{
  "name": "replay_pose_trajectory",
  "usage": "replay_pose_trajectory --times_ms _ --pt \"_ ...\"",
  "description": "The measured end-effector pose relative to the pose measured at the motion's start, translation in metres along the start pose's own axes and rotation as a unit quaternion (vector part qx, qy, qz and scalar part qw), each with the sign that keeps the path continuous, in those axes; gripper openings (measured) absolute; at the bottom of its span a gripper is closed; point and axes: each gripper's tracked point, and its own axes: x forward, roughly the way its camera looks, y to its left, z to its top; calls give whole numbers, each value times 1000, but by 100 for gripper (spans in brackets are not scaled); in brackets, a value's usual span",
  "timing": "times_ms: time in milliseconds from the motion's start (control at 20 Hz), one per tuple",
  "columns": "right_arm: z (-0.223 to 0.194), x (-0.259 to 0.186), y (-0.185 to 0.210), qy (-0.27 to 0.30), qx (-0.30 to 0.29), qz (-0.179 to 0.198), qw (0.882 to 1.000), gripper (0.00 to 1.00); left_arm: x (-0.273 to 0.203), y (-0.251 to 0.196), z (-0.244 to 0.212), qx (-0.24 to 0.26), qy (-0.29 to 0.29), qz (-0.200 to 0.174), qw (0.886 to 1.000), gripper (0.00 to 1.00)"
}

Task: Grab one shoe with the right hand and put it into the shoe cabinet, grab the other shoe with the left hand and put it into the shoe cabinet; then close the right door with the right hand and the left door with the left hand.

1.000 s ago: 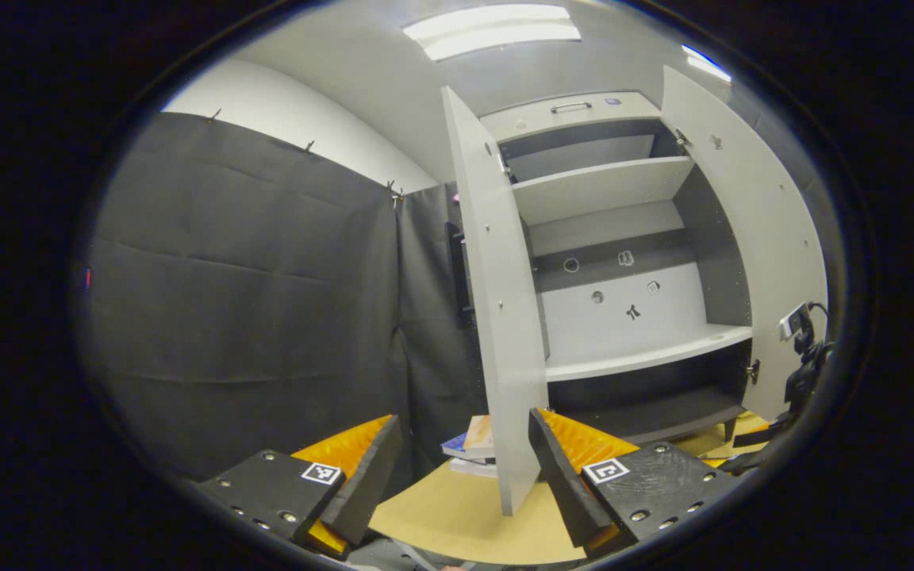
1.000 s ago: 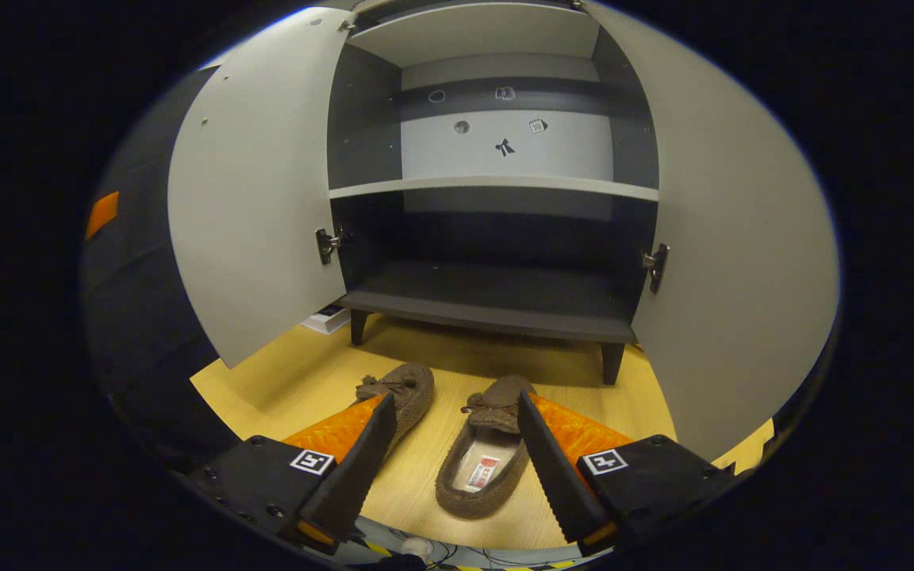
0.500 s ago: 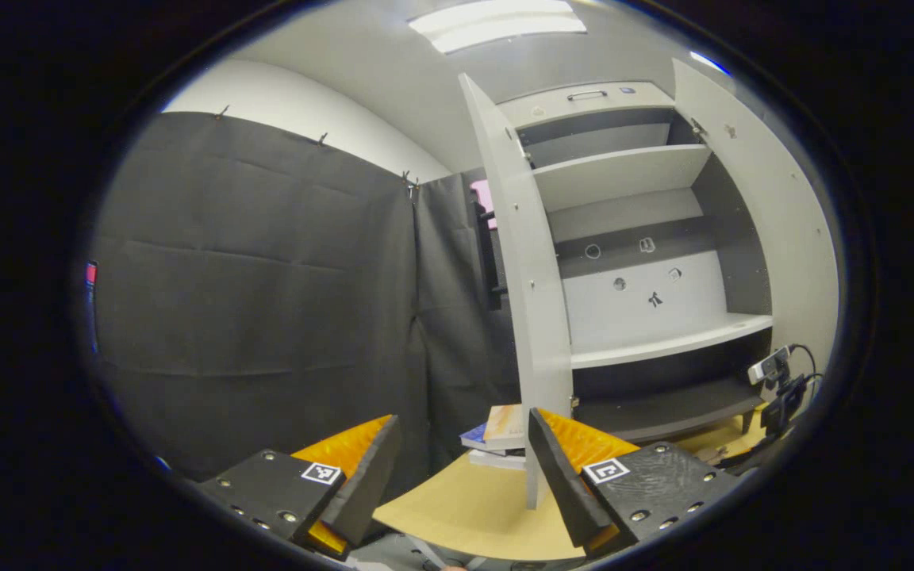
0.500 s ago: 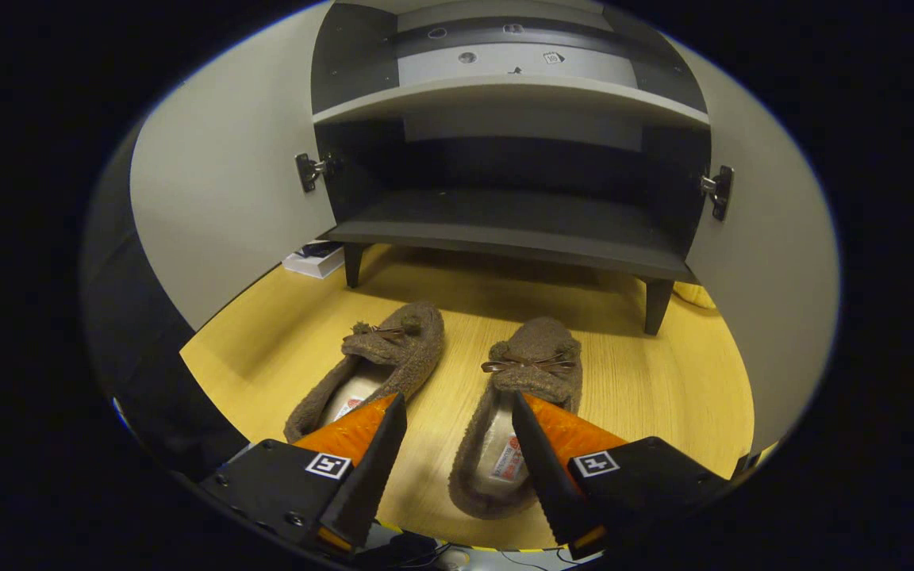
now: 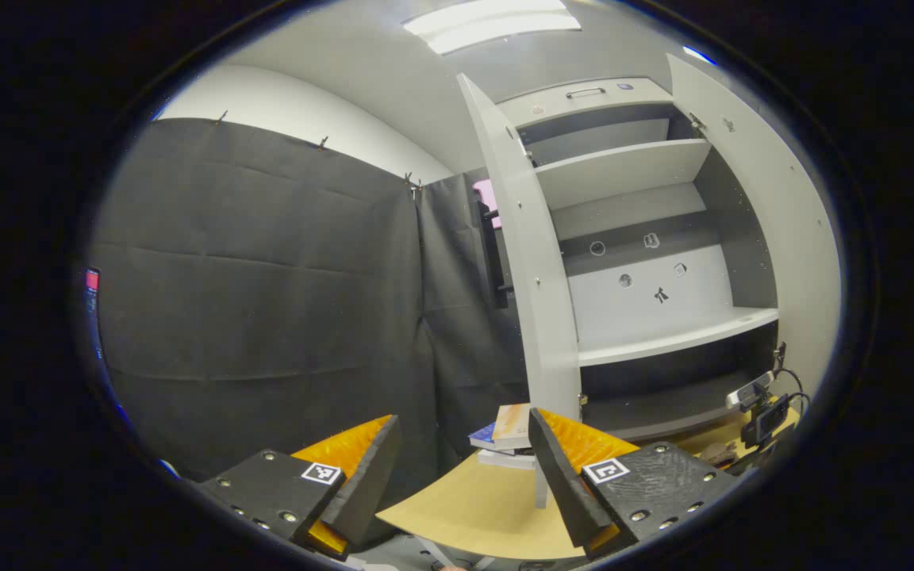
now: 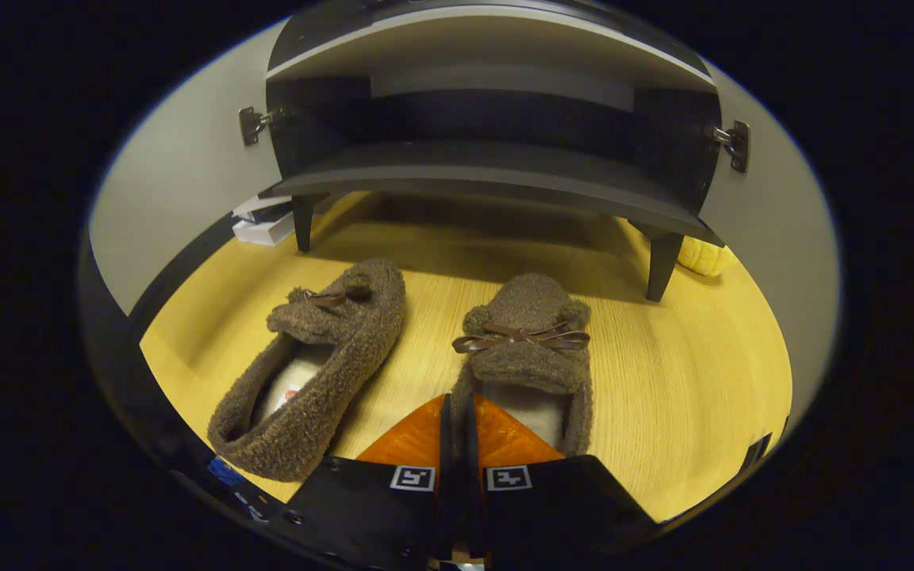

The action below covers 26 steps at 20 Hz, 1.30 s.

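Two brown fuzzy slippers with small bows lie side by side on the wooden floor in front of the shoe cabinet (image 6: 497, 178). In the right gripper view, my right gripper (image 6: 457, 412) is down at the right slipper (image 6: 528, 349), its fingers shut on that slipper's left side wall near the heel. The left slipper (image 6: 322, 357) lies untouched beside it. In the left gripper view, my left gripper (image 5: 461, 460) hangs open in the air with nothing between its fingers, facing the edge of the open left door (image 5: 536, 277). The cabinet (image 5: 663, 341) shelves are bare.
Both doors stand wide open: the left door (image 6: 179, 182) and the right door (image 6: 774, 222). A stack of books (image 5: 505, 432) lies on the floor behind the left door. A yellow object (image 6: 707, 255) sits by the cabinet's right leg. Black cloth walls the left side.
My right gripper dropped toward the floor, moved in on the right slipper and went from open to shut on its side wall. My left gripper drifted slightly and stayed open.
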Motion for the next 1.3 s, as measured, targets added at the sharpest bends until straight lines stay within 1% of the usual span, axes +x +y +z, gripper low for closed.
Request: replay_pose_trajectory --times_ms 50,100,150,300,400,500,750,950,1150,1250,1300 --pt "1 -1 -1 -4 4 0 1000 10 2 -2 1 -3 1 -2 1000 99" --pt "3 -5 -1 -7 4 4 1000 2 2 -3 3 -4 1 -3 1000 99" --pt "6 -9 -3 -12 3 5 1000 2 3 -4 6 -3 -3 -4 1000 88" --pt "16 -23 -8 -31 -2 12 999 2 5 -10 16 -2 -18 -12 1000 91" --pt "23 -35 -11 -40 7 16 999 2 5 -19 18 -6 -19 -21 1000 94" --pt "36 -50 -12 -62 7 22 998 2 5 -29 20 -13 -21 -34 999 94" --pt "87 -101 -16 -127 -4 33 991 2 5 -54 19 -24 -26 -64 997 94" --pt "128 -138 -27 -172 -12 21 985 2 10 -72 20 -41 -28 -83 995 94" --pt "167 -173 -31 -207 -5 28 978 2 14 -83 24 -47 -35 -99 993 94" --pt "189 -189 -34 -231 -7 23 973 2 15 -87 23 -49 -35 -105 993 94" --pt "201 -195 -34 -244 -10 22 969 0 15 -89 22 -51 -35 -108 992 94"
